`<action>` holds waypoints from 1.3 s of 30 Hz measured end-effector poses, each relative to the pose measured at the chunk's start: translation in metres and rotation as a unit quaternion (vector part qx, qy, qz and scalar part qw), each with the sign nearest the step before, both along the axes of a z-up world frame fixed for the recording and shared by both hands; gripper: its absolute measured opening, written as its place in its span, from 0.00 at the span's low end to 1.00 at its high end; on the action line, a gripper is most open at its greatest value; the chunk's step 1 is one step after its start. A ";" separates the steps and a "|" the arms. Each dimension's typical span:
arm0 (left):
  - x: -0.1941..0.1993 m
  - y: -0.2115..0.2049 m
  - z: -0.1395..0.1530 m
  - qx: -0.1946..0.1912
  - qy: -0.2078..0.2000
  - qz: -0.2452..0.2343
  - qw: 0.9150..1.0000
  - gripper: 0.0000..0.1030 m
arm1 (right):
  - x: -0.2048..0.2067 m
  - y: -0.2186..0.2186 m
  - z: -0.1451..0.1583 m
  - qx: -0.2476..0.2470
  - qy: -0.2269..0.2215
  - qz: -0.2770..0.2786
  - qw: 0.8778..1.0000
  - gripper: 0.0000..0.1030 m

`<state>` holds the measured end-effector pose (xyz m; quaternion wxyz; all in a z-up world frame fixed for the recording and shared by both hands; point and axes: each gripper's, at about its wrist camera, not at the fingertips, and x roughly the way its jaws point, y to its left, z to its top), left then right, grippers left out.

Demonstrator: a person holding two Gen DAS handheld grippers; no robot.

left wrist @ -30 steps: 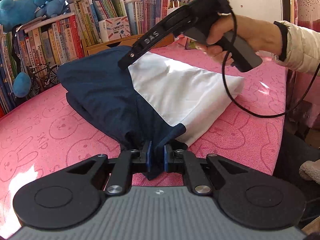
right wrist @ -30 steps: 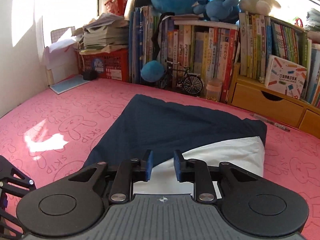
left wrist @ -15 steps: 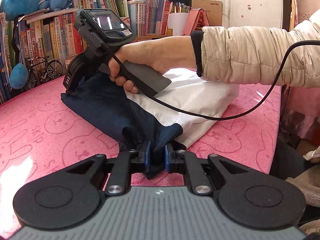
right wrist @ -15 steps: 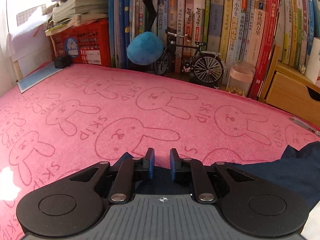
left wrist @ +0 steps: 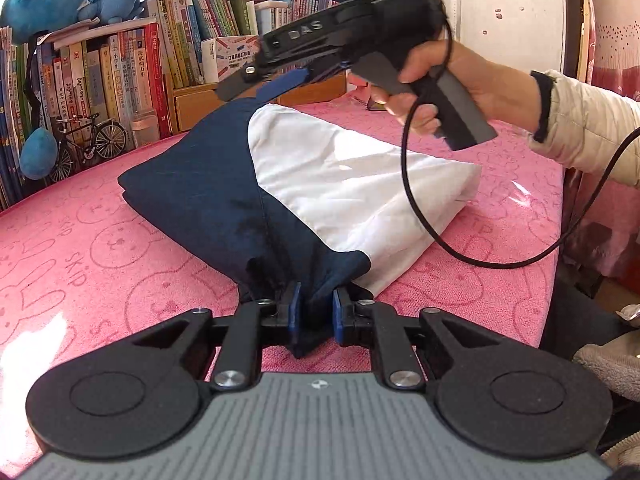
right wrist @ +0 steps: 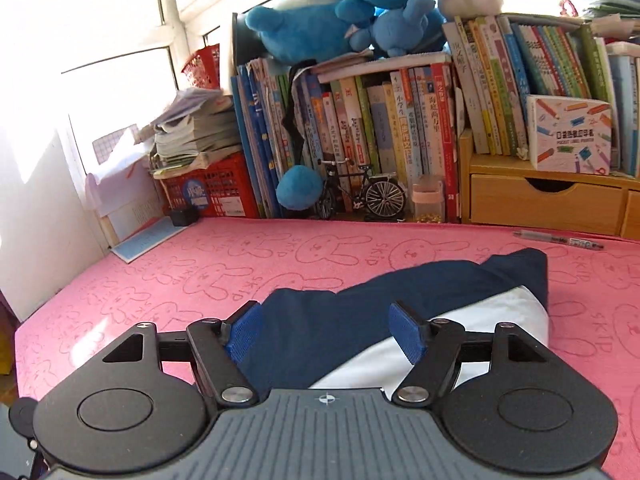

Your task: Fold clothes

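Observation:
A folded navy and white garment (left wrist: 328, 184) lies on the pink rabbit-print mat (left wrist: 80, 248). My left gripper (left wrist: 314, 312) pinches its near navy corner; the jaws are opening slightly, but the cloth still fills the gap between the pads. A person's hand holds my right gripper (left wrist: 256, 89) in the air over the garment's far navy end. In the right wrist view the right gripper (right wrist: 325, 332) has its jaws opening wide. Its blue pads (right wrist: 406, 334) hover above the garment (right wrist: 340, 328) and grip nothing.
Bookshelves (right wrist: 380, 128) with blue plush toys (right wrist: 320, 20) line the far edge. A model bicycle (right wrist: 360, 196), a small jar (right wrist: 428, 198), a red basket (right wrist: 216, 188) and wooden drawers (right wrist: 540, 200) stand there. A pen (right wrist: 560, 239) lies on the mat. A black cable (left wrist: 424, 208) hangs over the garment.
The right gripper pulled back from the garment's far corner, rose above the cloth and opened wide. The left gripper stayed put, its jaws a little wider on the navy corner.

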<state>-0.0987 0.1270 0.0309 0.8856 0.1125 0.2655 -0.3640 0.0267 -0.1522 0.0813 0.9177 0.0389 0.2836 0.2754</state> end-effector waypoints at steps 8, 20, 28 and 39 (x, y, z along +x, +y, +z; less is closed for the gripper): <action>-0.022 -0.008 -0.004 0.026 0.024 -0.047 0.998 1.00 | -0.101 -0.104 -0.030 -0.016 0.027 -0.079 0.996 0.76; -0.033 0.002 0.067 -0.186 -0.031 0.105 0.976 1.00 | -0.179 -0.064 -0.063 -0.119 -0.079 -0.054 0.988 0.93; 0.003 -0.080 0.026 -0.026 -0.023 0.206 0.978 0.99 | -0.163 -0.080 -0.069 -0.007 -0.021 -0.139 0.990 0.81; 0.004 -0.057 -0.003 0.012 0.045 0.250 0.967 1.00 | -0.157 -0.063 -0.071 -0.057 -0.041 -0.179 0.981 0.38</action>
